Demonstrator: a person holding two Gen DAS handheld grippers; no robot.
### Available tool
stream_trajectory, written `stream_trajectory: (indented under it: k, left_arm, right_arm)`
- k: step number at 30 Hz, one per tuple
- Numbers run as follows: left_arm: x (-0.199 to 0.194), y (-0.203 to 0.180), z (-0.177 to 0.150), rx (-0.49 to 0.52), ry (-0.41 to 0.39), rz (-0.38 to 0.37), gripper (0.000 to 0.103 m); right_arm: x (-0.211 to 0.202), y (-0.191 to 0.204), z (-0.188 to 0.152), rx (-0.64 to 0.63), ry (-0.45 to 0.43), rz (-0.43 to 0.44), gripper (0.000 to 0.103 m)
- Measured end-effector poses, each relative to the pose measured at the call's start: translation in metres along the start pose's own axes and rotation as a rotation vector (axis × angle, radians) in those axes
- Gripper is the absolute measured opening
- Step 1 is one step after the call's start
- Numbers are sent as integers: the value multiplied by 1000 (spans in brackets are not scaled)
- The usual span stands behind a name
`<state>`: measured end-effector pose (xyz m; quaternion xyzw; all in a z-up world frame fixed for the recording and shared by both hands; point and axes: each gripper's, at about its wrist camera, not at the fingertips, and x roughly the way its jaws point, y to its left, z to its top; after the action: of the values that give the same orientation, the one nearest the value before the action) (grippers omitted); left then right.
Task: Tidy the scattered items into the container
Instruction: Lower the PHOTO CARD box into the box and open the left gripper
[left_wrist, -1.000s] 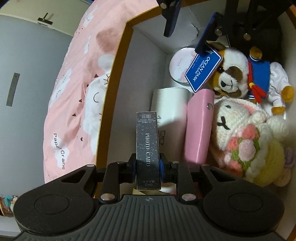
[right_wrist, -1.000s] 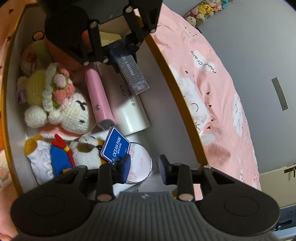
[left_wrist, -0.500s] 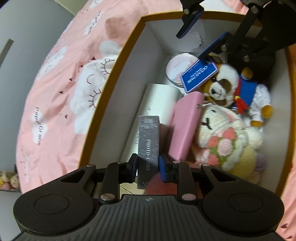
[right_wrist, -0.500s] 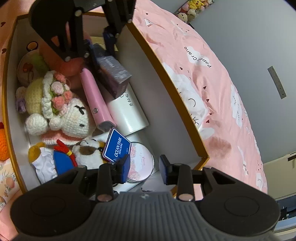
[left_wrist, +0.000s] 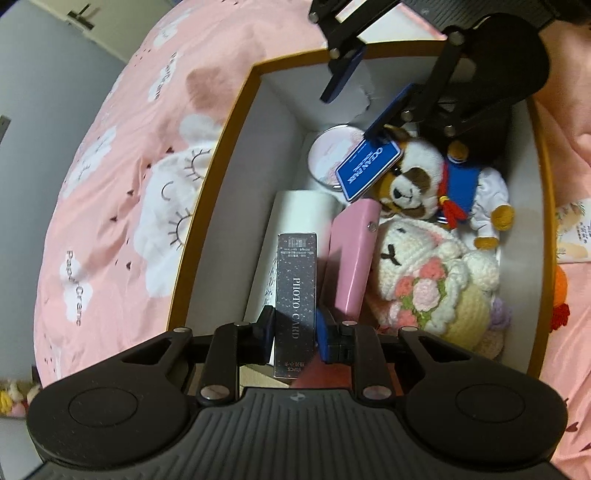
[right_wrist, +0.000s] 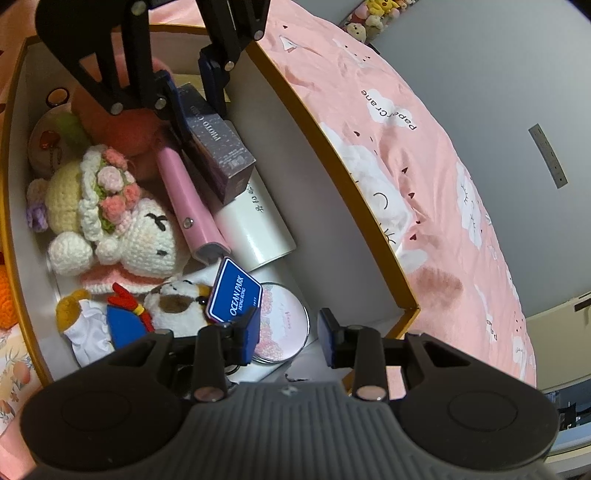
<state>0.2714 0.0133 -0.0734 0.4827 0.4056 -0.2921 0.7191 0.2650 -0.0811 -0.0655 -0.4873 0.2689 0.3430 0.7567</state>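
Observation:
My left gripper (left_wrist: 295, 332) is shut on a dark "PHOTO CARD" box (left_wrist: 296, 291), held over the white tube (left_wrist: 295, 214) inside the orange-rimmed box (left_wrist: 207, 192). The card box also shows in the right wrist view (right_wrist: 218, 147), its far end resting near the white tube (right_wrist: 258, 229). My right gripper (right_wrist: 288, 336) is open and empty, above the round pink tin (right_wrist: 284, 328) at the box's corner. A pink case (left_wrist: 354, 258), a crochet bunny (left_wrist: 424, 273) and a sailor plush (left_wrist: 432, 188) with a blue tag (left_wrist: 369, 171) lie in the box.
The box stands on a pink cloud-print bedsheet (left_wrist: 122, 192). A grey wall (right_wrist: 498, 92) lies beyond the bed. An orange plush (left_wrist: 559, 288) lies outside the box's right wall. A round printed tin (right_wrist: 48, 147) sits at the box's far end.
My left gripper has lowered and tilted with the card box, its end coming down toward the white tube. My right gripper has stayed open in about the same place.

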Motion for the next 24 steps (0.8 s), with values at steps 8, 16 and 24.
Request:
stream_trajectory:
  k: [8, 16, 24]
  left_arm:
    - [-6, 3, 0, -10, -36, 21, 29]
    - [-29, 0, 1, -72, -51, 51, 29]
    - [-62, -17, 0, -115, -96, 66, 29]
  right_arm:
    - [-4, 2, -2, 5, 4, -4, 37]
    - [-17, 3, 3, 6, -16, -17, 37]
    - [-43, 9, 8, 6, -45, -29, 37]
